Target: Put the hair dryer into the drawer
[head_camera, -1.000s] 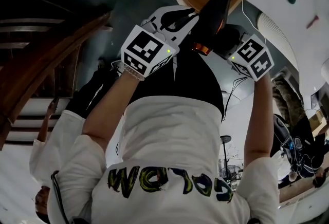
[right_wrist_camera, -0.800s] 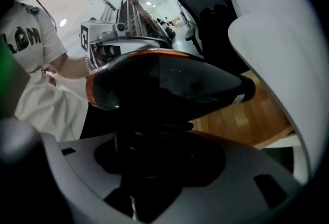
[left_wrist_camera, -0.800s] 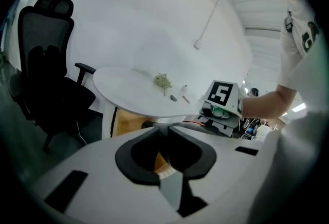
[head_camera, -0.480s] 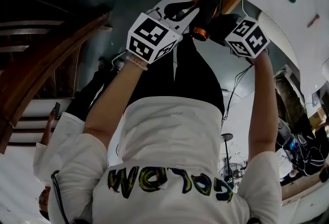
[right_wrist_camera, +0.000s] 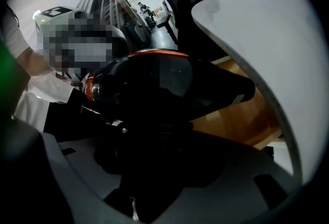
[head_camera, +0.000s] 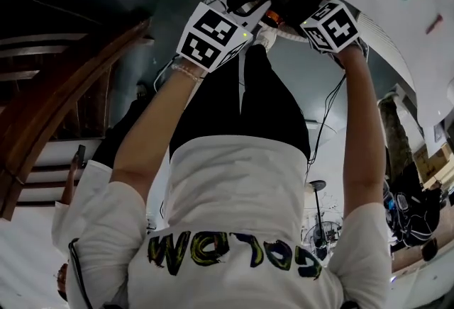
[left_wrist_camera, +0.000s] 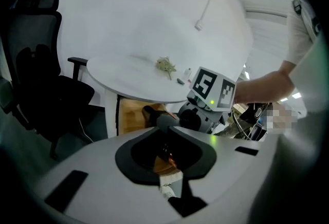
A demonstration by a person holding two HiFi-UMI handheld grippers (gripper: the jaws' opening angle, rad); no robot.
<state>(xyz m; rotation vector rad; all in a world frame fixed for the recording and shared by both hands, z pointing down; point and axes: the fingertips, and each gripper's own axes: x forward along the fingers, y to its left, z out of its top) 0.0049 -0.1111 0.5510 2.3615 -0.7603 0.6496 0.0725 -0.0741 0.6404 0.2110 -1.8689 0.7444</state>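
Both left gripper (left_wrist_camera: 165, 141) and right gripper (right_wrist_camera: 154, 151) fingers (left_wrist_camera: 241, 166) clamp hair dryer (right_wrist_camera: 169, 84) pointing into drawer (right_wrist_camera: 241, 115) under table (right_wrist_camera: 267, 38)

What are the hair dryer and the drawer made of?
The hair dryer looks like glossy black plastic: its smooth shell shines with reflections. The drawer looks like light wood or a wood-look board, matte and warm brown; the grain is too blurred to be sure.

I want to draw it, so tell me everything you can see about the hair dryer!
The hair dryer looks like glossy black plastic, with an orange ring at its back end. Its nozzle reaches toward the open wooden drawer under the white table. The right gripper clamps its dark handle and holds it up.
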